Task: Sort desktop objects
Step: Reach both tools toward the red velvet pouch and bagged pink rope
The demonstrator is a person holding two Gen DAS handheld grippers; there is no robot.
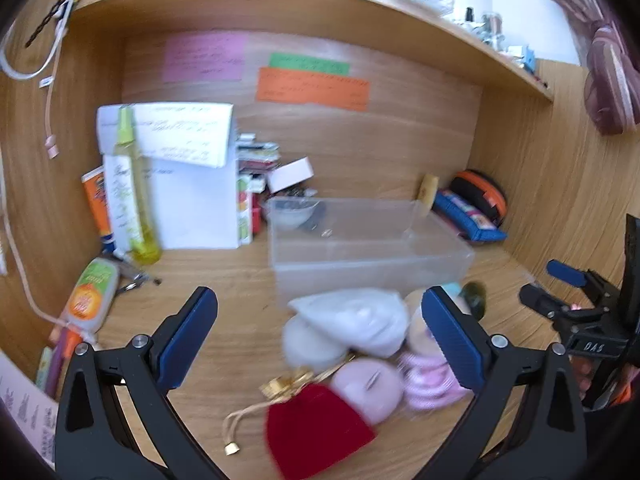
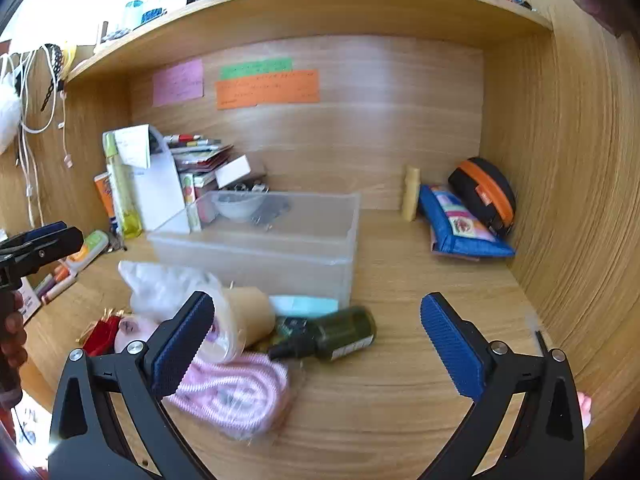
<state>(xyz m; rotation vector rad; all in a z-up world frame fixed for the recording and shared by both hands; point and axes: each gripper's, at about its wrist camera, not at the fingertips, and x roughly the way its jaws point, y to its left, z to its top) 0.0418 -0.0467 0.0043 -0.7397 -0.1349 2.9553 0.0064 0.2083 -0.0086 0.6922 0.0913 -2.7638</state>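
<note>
Saw the left gripper [image 1: 320, 340] spread wide with nothing between its blue pads, held above a heap of small things on the wooden desk [image 1: 224, 280]. Found in that heap a red velvet pouch [image 1: 312, 432] with a gold drawstring nearest the camera, a pale pink round piece [image 1: 368, 388] touching it, a white plastic bag [image 1: 356, 320] behind, and a pink striped cord [image 1: 428, 384] partly hidden by the right-hand finger (all rather blurred). Noted a clear plastic box [image 1: 372, 252] just behind the heap, a small white bowl [image 1: 290, 216] showing through its far left corner, whether inside or behind it impossible to tell. Saw the right gripper [image 2: 318, 344] likewise wide open and gripping nothing, over bare desk to the right of the heap. Made out from that side a dark green bottle [image 2: 340, 336] lying on its side in front of the box, touching a tan cardboard tube [image 2: 244, 316], with the cord coiled just below. Spotted a blue pouch [image 2: 460, 228] and a black case with an orange stripe [image 2: 484, 192] in the far right corner, well apart from the heap. Marked a tall yellow-green bottle [image 1: 134, 196] standing upright at the left, beside leaning white papers [image 1: 192, 184].
</note>
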